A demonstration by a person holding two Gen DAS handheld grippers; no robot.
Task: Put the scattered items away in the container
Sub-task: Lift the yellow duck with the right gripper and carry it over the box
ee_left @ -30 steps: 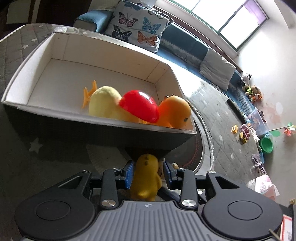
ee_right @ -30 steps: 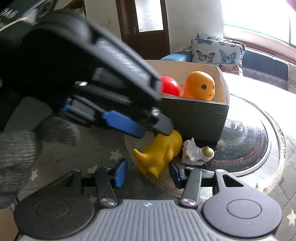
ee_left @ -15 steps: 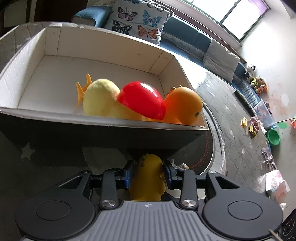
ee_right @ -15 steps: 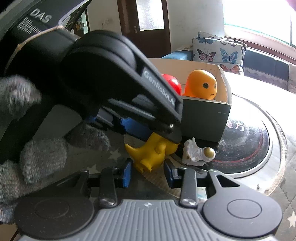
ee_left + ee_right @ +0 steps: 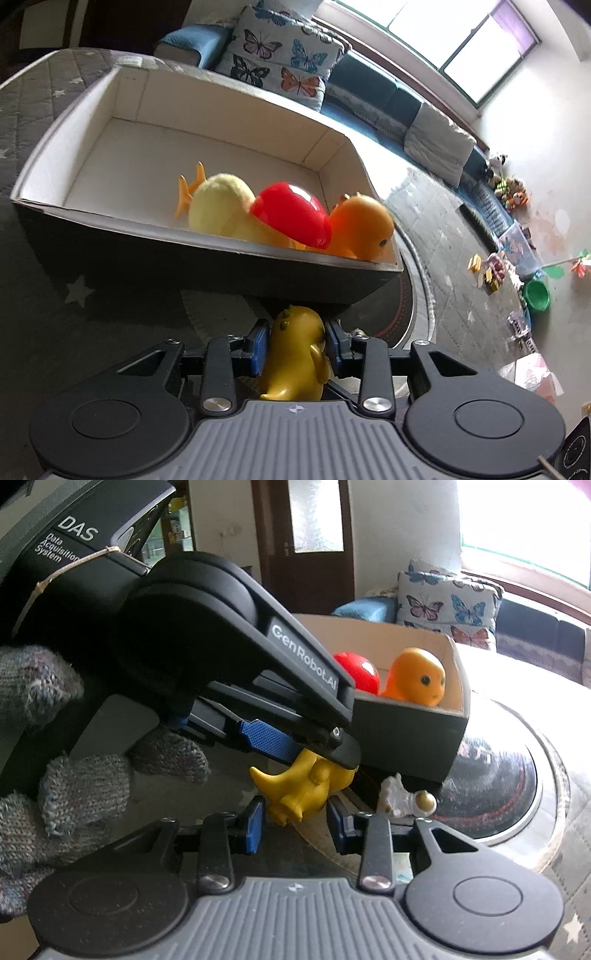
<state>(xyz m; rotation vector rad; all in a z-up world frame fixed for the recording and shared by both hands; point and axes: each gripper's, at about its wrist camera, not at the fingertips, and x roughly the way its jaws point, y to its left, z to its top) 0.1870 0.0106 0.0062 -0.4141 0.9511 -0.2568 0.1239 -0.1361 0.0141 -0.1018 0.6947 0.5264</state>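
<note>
My left gripper [image 5: 297, 345] is shut on a yellow dinosaur toy [image 5: 295, 354], holding it just in front of the box's dark near wall. The open box [image 5: 122, 236], white inside, holds a pale yellow plush chick [image 5: 221, 206], a red ball [image 5: 291, 214] and an orange figure [image 5: 360, 227]. In the right wrist view the left gripper [image 5: 317, 757] crosses from the upper left with the yellow dinosaur toy [image 5: 306, 786] hanging in it. My right gripper [image 5: 295, 827] is open just below the toy's feet. A small white astronaut figure [image 5: 406, 801] lies by the box [image 5: 406, 738].
A gloved hand [image 5: 55, 794] holds the left gripper. The box stands on a round dark mat [image 5: 498, 775] over a grey starred cover. Behind are a sofa with a butterfly cushion [image 5: 280, 70] and toys on the floor [image 5: 517, 273] at right.
The left gripper has lifted the yellow dinosaur off the mat, nearer the box. The right gripper's fingers have narrowed their gap and sit closer under the toy.
</note>
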